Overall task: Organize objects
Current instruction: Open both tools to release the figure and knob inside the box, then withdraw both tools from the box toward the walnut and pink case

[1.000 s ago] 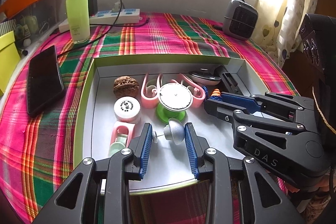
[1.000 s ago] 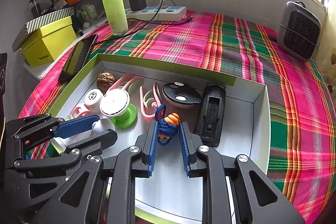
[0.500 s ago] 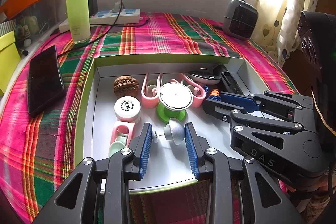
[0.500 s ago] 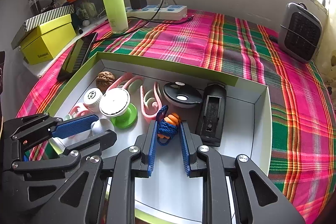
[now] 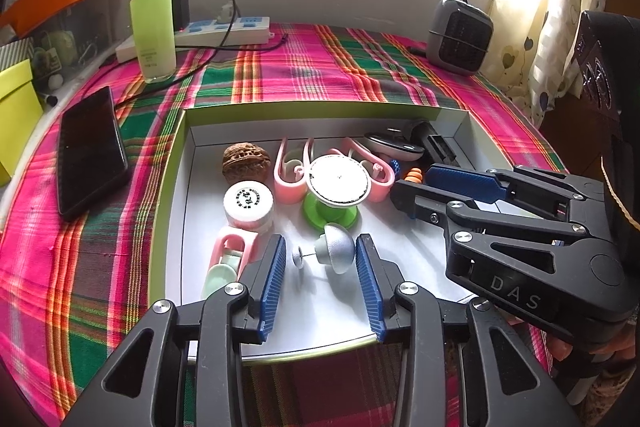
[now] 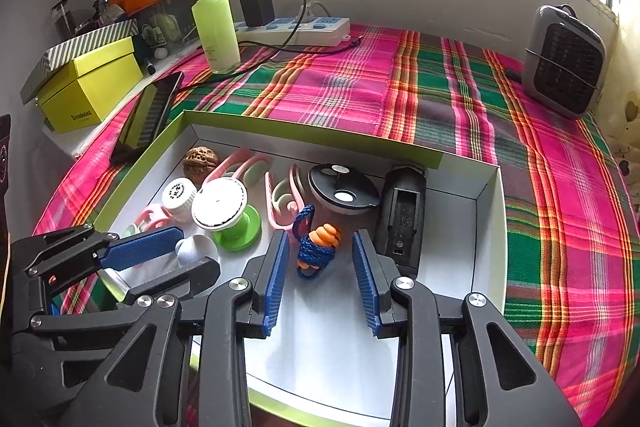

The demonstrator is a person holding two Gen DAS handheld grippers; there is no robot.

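A white box with a green rim [image 5: 176,187] [image 6: 320,135] lies on the plaid cloth and holds several small items. My left gripper [image 5: 321,241] [image 6: 198,249] reaches into its near left part, jaws opening. A silver dome-shaped knob with a pin [image 5: 334,253] lies between the pads with a small gap on each side. My right gripper [image 6: 318,253] [image 5: 412,183] is also opening. A bundle of orange earplugs on a blue cord [image 6: 316,247] rests on the box floor between its pads, clear of both.
Also in the box are a walnut [image 5: 246,161], a white cap [image 5: 248,201], pink clips [image 5: 292,171], a green spool [image 5: 338,183], a black disc [image 6: 344,189] and a black case [image 6: 402,219]. A phone [image 5: 90,151], green bottle [image 5: 152,23], power strip [image 5: 224,29] and small heater [image 5: 458,35] surround it.
The right jaws, shut on the earplug bundle before, have parted and let it go onto the box floor. The left jaws have widened slightly around the silver knob. Neither hand has moved.
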